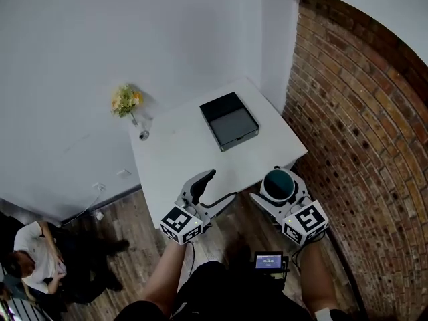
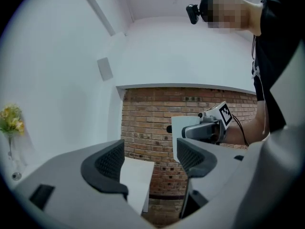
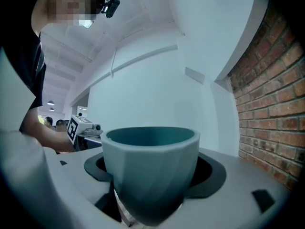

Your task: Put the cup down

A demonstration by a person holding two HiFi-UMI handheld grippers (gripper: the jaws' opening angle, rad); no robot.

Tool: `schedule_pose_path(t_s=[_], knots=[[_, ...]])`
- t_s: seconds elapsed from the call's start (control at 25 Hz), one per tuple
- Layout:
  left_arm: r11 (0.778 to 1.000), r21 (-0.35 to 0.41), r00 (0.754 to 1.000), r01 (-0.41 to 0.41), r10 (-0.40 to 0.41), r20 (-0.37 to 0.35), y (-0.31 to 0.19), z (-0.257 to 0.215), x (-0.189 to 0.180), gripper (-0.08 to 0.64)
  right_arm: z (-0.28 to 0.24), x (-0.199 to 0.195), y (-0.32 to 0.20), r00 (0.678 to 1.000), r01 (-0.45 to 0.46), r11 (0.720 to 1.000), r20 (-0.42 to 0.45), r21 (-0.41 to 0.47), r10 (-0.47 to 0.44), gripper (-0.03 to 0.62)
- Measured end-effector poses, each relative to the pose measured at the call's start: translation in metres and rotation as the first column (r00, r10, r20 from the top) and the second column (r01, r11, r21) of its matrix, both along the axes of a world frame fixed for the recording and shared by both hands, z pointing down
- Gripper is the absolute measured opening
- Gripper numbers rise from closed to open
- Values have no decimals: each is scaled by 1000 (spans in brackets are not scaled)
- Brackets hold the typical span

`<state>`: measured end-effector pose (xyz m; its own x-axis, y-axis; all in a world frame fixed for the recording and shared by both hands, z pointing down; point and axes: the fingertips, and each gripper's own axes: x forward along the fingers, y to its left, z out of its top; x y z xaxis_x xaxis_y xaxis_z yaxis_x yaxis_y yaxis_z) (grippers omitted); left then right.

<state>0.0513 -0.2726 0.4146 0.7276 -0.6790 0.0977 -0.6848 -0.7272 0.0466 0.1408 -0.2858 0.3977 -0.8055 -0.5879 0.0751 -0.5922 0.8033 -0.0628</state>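
A teal cup [image 1: 278, 181] stands upright between the jaws of my right gripper [image 1: 281, 191], just off the front right corner of the white table [image 1: 175, 162]. In the right gripper view the cup [image 3: 150, 168] fills the gap and both dark pads [image 3: 212, 173] press on its sides. My left gripper [image 1: 215, 189] hangs at the table's front edge, to the left of the cup. Its jaws stand wide apart around my left gripper's [image 2: 150, 163] empty gap, and past them I see the right gripper [image 2: 209, 128] holding the cup.
A dark rectangular tray [image 1: 229, 120] lies at the table's far right. A small vase of flowers [image 1: 127, 102] stands at the far left corner. A brick wall [image 1: 361, 112] runs along the right side. A person [image 1: 33, 253] sits on the floor at lower left.
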Motion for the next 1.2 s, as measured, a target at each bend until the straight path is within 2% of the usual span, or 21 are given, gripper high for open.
schedule_pose_path(t_s=[0.28,0.52,0.96,1.2], knots=[[1000,-10,1000,16,-16,-5,-4,1,-6,336,1,-9,-8,1000,19,1000,7,0,-19,405],[1000,0,1000,-7,7,-21,-5,-1,-19,336,-1,-30,-8,1000,23,1000,1,9,-23,405],[997,75,998,5,0,-59,-25,-30,-50,336,-25,-58,-20,1000,-18,998,0,61,18,405],[997,76,997,15,-9,-76,-31,-31,-58,326,-27,-63,-27,1000,-24,997,-1,67,24,405]])
